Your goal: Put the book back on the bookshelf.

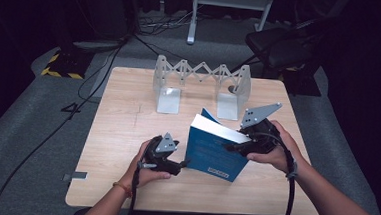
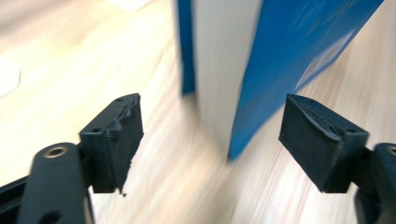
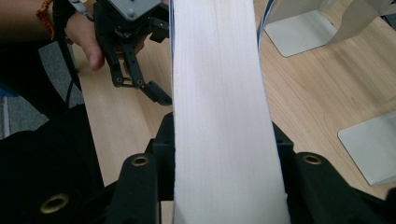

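Observation:
A blue book point(image 1: 213, 154) with white pages stands tilted on the wooden table point(image 1: 122, 128), its lower edge on the wood. My right gripper point(image 1: 236, 146) grips its upper right part; in the right gripper view the jaws press on both sides of the white page block point(image 3: 219, 93). My left gripper point(image 1: 182, 164) is open at the book's lower left corner. In the left gripper view its black pads point(image 2: 116, 135) stand wide apart, and the book's blue cover point(image 2: 299, 46) and page edge lie just ahead between them, untouched. The left gripper point(image 3: 156, 95) also appears beyond the book in the right gripper view.
A grey metal expanding book rack point(image 1: 202, 80) with two flat foot plates stands at the back middle of the table. A dark chair point(image 1: 282, 45) and cables sit on the floor behind. Bare wood lies to the left of the book.

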Motion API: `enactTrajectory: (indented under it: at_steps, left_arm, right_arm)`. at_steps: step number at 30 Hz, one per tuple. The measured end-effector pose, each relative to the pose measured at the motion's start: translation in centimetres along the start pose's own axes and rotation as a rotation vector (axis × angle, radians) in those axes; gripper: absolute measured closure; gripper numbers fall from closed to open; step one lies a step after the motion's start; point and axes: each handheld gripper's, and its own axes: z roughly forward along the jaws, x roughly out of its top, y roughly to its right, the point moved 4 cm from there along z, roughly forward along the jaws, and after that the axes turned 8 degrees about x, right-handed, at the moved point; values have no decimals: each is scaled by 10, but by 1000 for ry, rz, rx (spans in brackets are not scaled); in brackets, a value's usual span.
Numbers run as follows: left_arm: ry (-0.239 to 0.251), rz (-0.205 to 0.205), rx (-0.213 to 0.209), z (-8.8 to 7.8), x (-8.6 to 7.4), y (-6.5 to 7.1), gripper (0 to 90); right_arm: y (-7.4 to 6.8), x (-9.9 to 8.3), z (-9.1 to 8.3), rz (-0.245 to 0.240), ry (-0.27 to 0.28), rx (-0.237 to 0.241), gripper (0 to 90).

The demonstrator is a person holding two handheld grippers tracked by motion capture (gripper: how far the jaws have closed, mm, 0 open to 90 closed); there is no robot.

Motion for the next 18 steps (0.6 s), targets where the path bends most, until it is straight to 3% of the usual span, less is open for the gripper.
enactTrajectory:
  at_steps: [3, 7, 18]
  left_arm:
    - [-64, -12, 32, -4, -16, -6, 207]
    - [-92, -41, 43, -8, -29, -10, 204]
    - [-179, -77, 129, -11, -58, -19, 183]
  right_arm:
    - [-1, 0, 0, -6, 8, 2, 600]
    - [0, -1, 0, -4, 15, -2, 600]
    - [-4, -2, 0, -27, 22, 2, 605]
